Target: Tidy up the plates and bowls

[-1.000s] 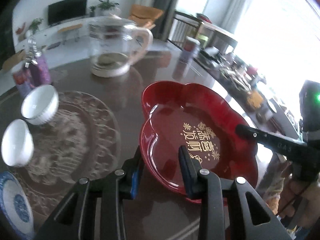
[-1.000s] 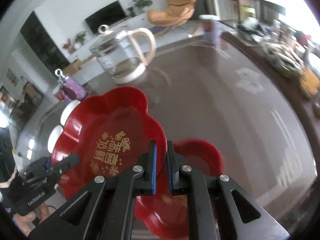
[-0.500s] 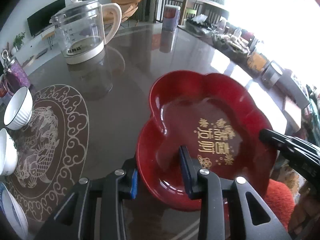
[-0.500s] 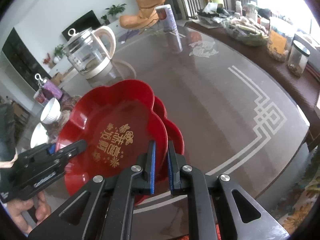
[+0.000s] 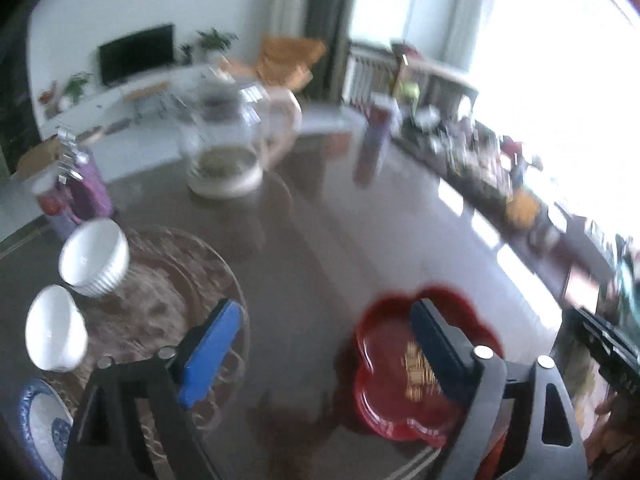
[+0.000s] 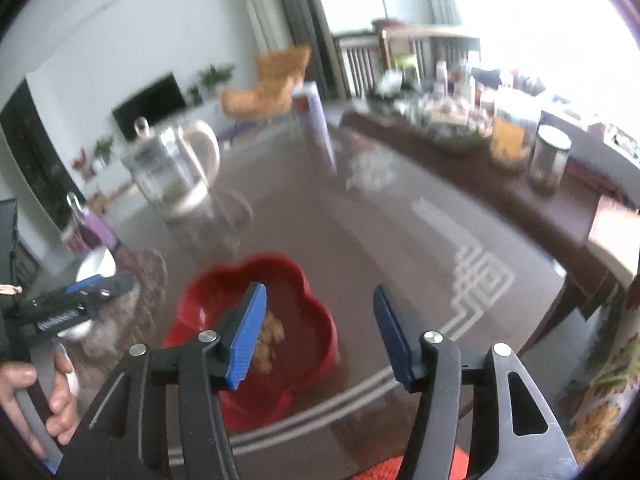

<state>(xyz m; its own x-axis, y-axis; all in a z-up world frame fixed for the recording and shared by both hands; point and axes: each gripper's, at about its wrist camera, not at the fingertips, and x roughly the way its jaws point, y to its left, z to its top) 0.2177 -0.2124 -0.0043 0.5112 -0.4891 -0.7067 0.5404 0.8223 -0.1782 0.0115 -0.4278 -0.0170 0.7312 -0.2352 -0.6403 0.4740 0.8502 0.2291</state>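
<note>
Red plate [image 5: 404, 360] on table, kettle [image 5: 224, 148] beyond

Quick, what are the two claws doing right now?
Left claw: just opened, holding nothing.
Right claw: just opened, holding nothing; red plate lies below.

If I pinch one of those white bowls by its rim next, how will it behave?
The white bowls look like glazed ceramic, so probably stiff, fairly heavy and slick against the pads. They seem to lean on the patterned mat, so a nudge might rock or tip them. Likely chips if dropped on the hard table.
</note>
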